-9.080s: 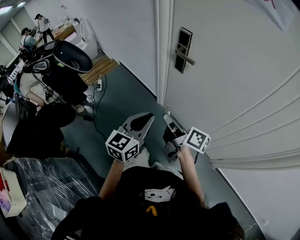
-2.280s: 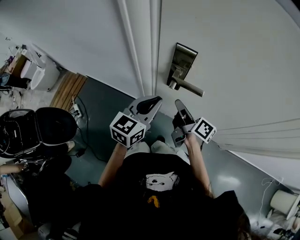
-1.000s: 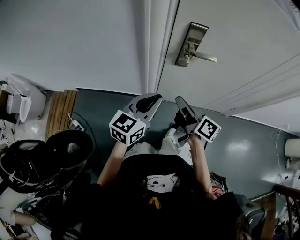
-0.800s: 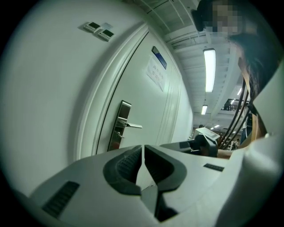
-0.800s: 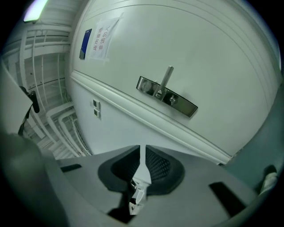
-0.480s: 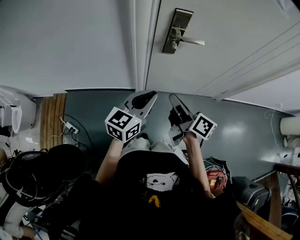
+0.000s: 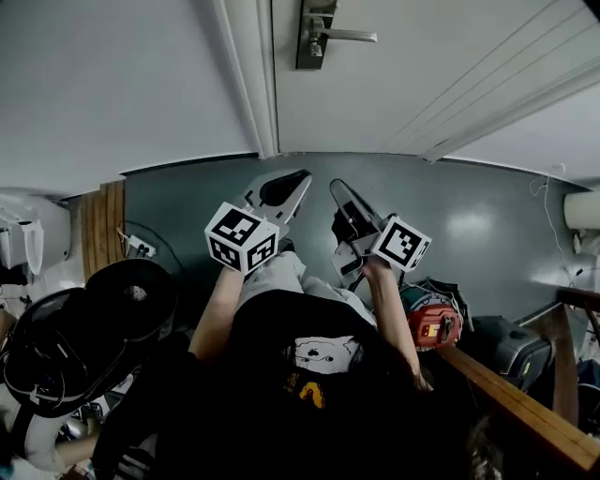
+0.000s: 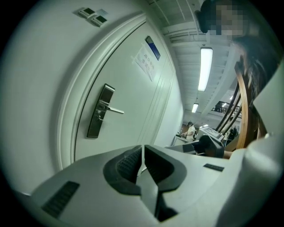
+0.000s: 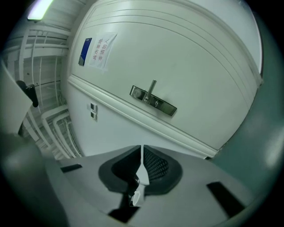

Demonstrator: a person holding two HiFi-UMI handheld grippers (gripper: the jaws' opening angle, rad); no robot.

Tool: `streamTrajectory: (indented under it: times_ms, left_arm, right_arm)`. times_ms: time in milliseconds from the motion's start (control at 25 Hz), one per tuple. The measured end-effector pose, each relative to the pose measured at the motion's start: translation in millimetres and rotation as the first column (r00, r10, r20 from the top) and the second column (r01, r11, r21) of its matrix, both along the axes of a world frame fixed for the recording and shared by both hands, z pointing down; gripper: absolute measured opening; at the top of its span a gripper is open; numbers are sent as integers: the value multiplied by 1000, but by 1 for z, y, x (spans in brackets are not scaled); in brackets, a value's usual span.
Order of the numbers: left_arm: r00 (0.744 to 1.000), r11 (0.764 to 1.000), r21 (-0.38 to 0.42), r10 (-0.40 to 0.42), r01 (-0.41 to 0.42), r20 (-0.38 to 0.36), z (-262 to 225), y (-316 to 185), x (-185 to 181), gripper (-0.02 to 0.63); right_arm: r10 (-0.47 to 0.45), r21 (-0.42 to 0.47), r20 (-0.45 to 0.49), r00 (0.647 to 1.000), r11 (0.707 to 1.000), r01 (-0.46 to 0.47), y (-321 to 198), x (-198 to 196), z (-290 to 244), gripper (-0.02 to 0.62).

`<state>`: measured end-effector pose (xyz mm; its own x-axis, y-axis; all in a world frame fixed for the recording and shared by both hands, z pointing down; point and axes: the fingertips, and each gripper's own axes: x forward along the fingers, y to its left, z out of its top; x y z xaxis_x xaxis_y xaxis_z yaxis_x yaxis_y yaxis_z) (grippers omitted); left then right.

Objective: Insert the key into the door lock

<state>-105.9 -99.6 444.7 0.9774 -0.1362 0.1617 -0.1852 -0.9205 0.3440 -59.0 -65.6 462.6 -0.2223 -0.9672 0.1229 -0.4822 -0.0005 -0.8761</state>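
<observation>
Door lock [image 7: 314, 33] is seen at the head view's top edge, the left gripper [image 7: 300, 178] and right gripper [image 7: 336, 187] held side by side well apart from it. In the left gripper view the jaws are pressed together with nothing between; in the right gripper view they are clamped on the key [image 9: 143, 175], held edge-on.

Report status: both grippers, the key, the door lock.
Left gripper shut, empty. Right gripper shut on key, blade edge-on between jaws. Door lock ahead, not reached; nothing seen between.
</observation>
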Motion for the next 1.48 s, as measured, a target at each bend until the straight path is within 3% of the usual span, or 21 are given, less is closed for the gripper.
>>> streamTrajectory:
  times_ms: [160,560,1040,1480]
  left_arm:
    - [1000,999,-26,20,-19,15,-3,1,1,23]
    - [998,999,20,49,-49,35,-2,142,5,23]
    - [998,997,50,52,-54,32,-10,192,-6,23]
    - [994,995,57,78,-82,72,-2,215,-5,23]
  right_arm:
    - [28,-38,4,1000,999,-28,3,2,1,14]
    - [41,47,-32,999,998,-40,131,8,-7,9]
    - [22,75,-89,996,997,-15,178,-3,-19,8]
    - [88,76,-84,993,994,-82,207,19,-17,6]
